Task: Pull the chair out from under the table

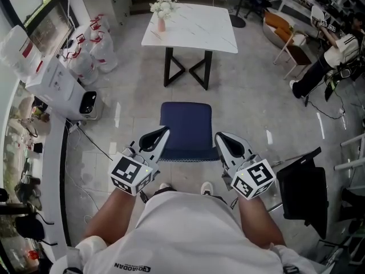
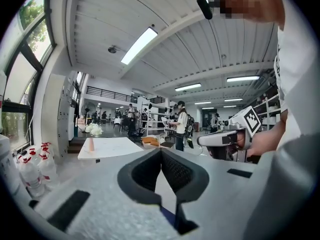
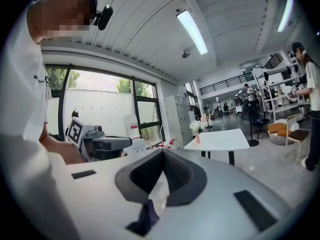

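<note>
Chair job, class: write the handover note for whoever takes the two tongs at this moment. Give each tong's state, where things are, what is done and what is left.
Left tongs: shut, tip at the left side of the blue chair.
Right tongs: shut, tip at its right side. Whether either pinches the chair is unclear.
Chair: on open floor, apart from the white table.
Done: chair is out from under the table.
Left: probably only backing the tongs away.

The chair (image 1: 185,129) hides its own legs under its blue seat. At 6 o'clock from it, a white shirt (image 1: 194,233) covers most of both shoes (image 1: 207,186). At 2 o'clock, the picture's edge cuts off a seated person (image 1: 336,56). In the left gripper view, the far-off people (image 2: 180,129) are too small to tell apart.
</note>
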The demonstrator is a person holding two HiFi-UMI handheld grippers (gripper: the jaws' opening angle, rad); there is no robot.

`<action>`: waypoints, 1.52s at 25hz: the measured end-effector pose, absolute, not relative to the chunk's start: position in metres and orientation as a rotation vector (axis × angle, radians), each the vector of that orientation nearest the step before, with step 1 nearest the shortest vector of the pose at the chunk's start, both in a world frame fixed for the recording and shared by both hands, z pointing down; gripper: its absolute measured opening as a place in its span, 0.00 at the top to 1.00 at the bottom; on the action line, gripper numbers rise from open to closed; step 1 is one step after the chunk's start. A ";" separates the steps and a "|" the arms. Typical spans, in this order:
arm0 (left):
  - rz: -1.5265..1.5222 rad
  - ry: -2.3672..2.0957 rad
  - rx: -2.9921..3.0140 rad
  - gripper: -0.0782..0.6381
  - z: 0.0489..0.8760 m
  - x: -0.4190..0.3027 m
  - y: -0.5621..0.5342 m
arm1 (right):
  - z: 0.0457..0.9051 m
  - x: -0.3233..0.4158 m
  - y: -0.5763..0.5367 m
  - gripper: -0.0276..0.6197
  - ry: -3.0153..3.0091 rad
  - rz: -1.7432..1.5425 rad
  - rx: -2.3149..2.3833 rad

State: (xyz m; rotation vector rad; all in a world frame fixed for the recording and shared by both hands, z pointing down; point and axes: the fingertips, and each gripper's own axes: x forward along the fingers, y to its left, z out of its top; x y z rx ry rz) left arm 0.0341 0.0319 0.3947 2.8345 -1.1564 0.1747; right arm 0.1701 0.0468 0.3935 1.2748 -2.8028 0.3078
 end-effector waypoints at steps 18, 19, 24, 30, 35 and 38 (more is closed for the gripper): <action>0.195 -1.153 2.878 0.88 0.387 0.040 0.038 | 0.394 0.174 0.047 0.95 -2.796 0.304 1.278; 0.195 -1.155 2.877 0.88 0.387 0.040 0.038 | 0.394 0.174 0.048 0.95 -2.796 0.303 1.277; 0.192 -1.157 2.868 0.88 0.388 0.040 0.039 | 0.396 0.174 0.049 0.95 -2.792 0.315 1.275; 0.192 -1.159 2.869 0.88 0.387 0.041 0.040 | 0.397 0.174 0.051 0.95 -2.793 0.322 1.270; 0.196 -1.153 2.868 0.88 0.388 0.040 0.040 | 0.397 0.172 0.050 0.95 -2.793 0.314 1.269; 0.200 -1.143 2.871 0.88 0.388 0.041 0.041 | 0.397 0.171 0.050 0.95 -2.792 0.321 1.275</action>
